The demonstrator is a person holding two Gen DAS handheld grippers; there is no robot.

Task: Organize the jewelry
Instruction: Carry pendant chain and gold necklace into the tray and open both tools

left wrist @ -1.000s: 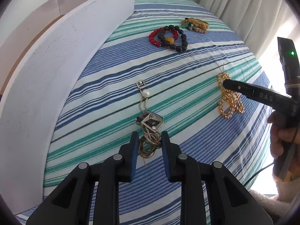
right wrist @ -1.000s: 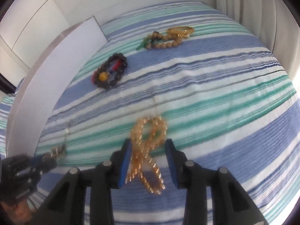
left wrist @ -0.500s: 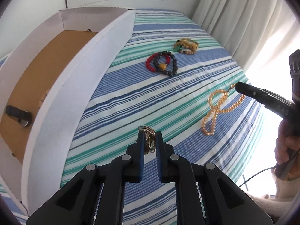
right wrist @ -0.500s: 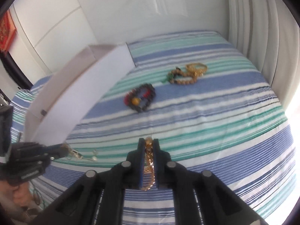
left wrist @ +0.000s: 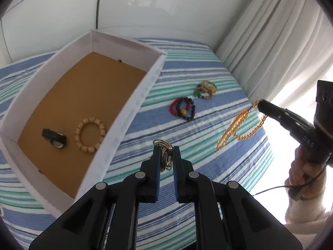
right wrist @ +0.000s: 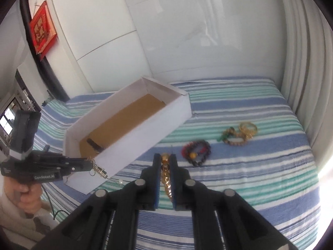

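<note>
My left gripper is shut on a tangled silver necklace and holds it in the air beside the white box; in the right wrist view the necklace dangles from it with a pearl at the end. My right gripper is shut on a gold bead chain, lifted off the bed; the chain hangs from it in the left wrist view. The box holds a beige bead bracelet and a black ring-like band.
A red and black bead bracelet and a pile of brown, green and gold bracelets lie on the striped bed. They also show in the right wrist view. Curtains hang at the right.
Both grippers closed on their jewelry and lifted it off the bed. The left gripper rose until the inside of the box came into view. The right gripper rose with the gold chain.
</note>
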